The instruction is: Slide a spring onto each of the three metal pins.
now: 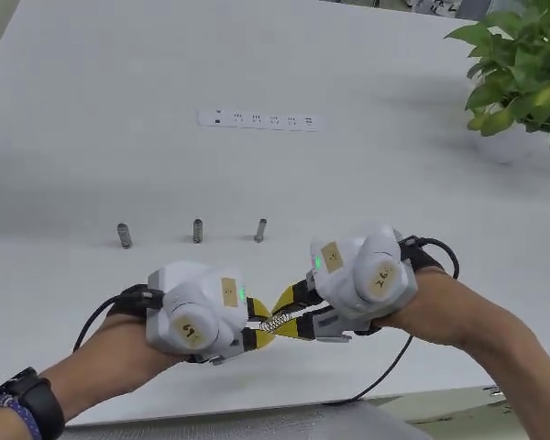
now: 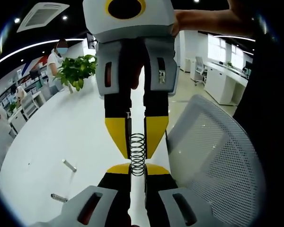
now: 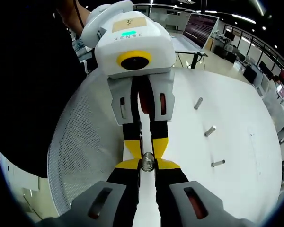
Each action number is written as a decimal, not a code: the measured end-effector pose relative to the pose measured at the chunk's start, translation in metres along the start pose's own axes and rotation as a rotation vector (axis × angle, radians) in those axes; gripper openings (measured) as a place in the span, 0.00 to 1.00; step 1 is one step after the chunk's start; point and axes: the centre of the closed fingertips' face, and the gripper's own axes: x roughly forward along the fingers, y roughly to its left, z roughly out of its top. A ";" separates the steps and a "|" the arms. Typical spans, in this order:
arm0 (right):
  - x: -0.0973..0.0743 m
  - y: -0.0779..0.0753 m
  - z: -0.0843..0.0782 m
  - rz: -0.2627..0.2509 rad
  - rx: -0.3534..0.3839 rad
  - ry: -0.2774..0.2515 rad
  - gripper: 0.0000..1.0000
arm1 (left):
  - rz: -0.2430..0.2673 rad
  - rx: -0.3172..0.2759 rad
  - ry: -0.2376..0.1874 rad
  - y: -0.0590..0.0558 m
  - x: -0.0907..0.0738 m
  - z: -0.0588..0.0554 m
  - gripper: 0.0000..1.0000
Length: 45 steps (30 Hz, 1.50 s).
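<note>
A small metal spring (image 1: pixel 275 323) hangs just above the white table's front edge, between my two grippers, which face each other tip to tip. My left gripper (image 1: pixel 260 330) is shut on one end of it and my right gripper (image 1: pixel 290 320) on the other. In the left gripper view the spring (image 2: pixel 138 153) runs from my own tips (image 2: pixel 137 171) up into the right gripper's yellow fingers (image 2: pixel 117 135). In the right gripper view it shows end-on (image 3: pixel 147 161) between my tips. Three metal pins (image 1: pixel 124 236) (image 1: pixel 197 230) (image 1: pixel 260 230) stand in a row farther back; the left two look thicker.
A white power strip (image 1: pixel 259 120) lies at the back of the table (image 1: pixel 394 165). A potted plant (image 1: pixel 522 64) stands at the far right. A white mesh chair (image 2: pixel 217 151) sits below the table's front edge. Cables trail from both grippers.
</note>
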 end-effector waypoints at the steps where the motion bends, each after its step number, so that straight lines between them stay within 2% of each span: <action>1: 0.000 0.001 0.000 0.002 0.001 -0.001 0.09 | -0.004 -0.002 -0.001 -0.001 0.000 0.000 0.02; 8: 0.000 -0.001 -0.001 -0.011 0.015 -0.003 0.09 | 0.006 -0.011 -0.006 0.000 0.002 0.000 0.03; 13: -0.002 -0.003 0.000 -0.020 0.026 -0.013 0.09 | 0.001 -0.036 -0.010 0.000 0.002 0.000 0.10; 17: -0.004 -0.005 -0.002 -0.023 0.031 -0.012 0.09 | 0.012 -0.049 -0.012 0.004 0.000 -0.001 0.12; 26: -0.008 -0.011 -0.012 -0.045 0.055 -0.004 0.09 | 0.052 -0.113 -0.029 0.015 -0.011 -0.003 0.18; 29: -0.009 -0.016 -0.019 -0.064 0.069 0.016 0.09 | 0.066 -0.130 -0.027 0.019 -0.016 -0.007 0.20; 34: -0.012 -0.024 -0.026 -0.078 0.093 0.020 0.09 | 0.102 -0.171 -0.040 0.026 -0.027 -0.011 0.22; 45: -0.013 -0.036 -0.046 -0.092 0.136 0.054 0.09 | 0.179 -0.252 -0.051 0.041 -0.048 -0.024 0.28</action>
